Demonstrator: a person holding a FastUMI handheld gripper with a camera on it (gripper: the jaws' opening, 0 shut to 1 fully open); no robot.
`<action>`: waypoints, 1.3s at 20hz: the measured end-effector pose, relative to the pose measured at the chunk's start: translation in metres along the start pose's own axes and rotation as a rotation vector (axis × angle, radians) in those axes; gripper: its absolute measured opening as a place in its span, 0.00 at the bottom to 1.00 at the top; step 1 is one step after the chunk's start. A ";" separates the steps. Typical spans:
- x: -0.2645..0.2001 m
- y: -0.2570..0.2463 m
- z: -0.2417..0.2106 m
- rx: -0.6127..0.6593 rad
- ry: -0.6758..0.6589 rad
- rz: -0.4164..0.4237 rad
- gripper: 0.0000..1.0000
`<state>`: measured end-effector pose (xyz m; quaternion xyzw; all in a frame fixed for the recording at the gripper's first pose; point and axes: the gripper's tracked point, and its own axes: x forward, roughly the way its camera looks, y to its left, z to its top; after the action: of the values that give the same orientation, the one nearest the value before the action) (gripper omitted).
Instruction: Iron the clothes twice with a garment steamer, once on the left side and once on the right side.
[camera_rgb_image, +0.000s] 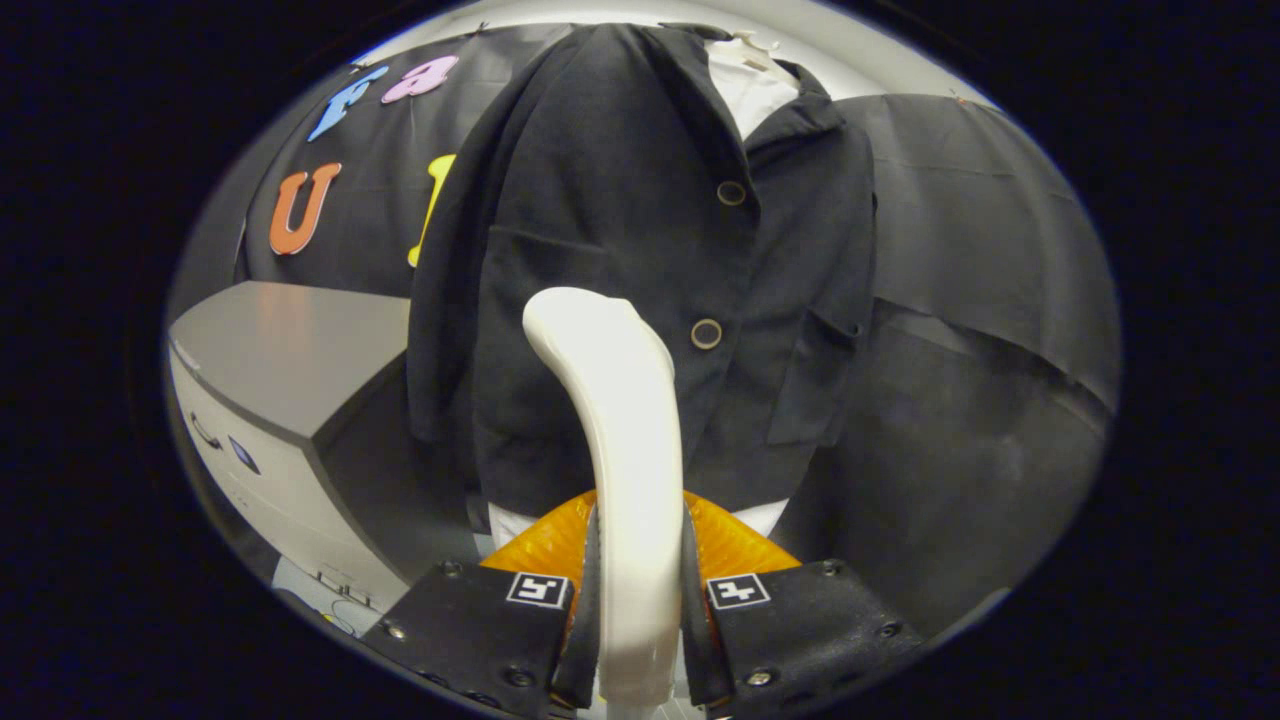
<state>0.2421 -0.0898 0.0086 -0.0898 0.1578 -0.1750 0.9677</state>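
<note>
Garment steamer (615, 420) stands clamped by its handle between both fingers of the gripper (638, 600), head just short of the hanging black jacket (640, 200). Smooth rigid plastic, likely top-heavy; grip low; cloth yields softly.

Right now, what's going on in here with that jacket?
A hand-held gripper is shut on the white handle of a garment steamer, both fingers pressing its sides. The steamer's head rises in front of a dark jacket hanging over a white shirt, just left of the button line. A grey cabinet stands to the left. Whether the head touches the fabric, I cannot tell.
</note>
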 end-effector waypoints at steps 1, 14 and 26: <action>0.004 0.002 -0.007 -0.005 0.014 -0.001 0.37; 0.025 0.013 -0.078 -0.031 0.170 -0.010 0.37; 0.023 0.023 -0.118 -0.055 0.269 -0.021 0.37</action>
<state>0.2304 -0.0910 -0.1131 -0.0934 0.2899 -0.1911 0.9331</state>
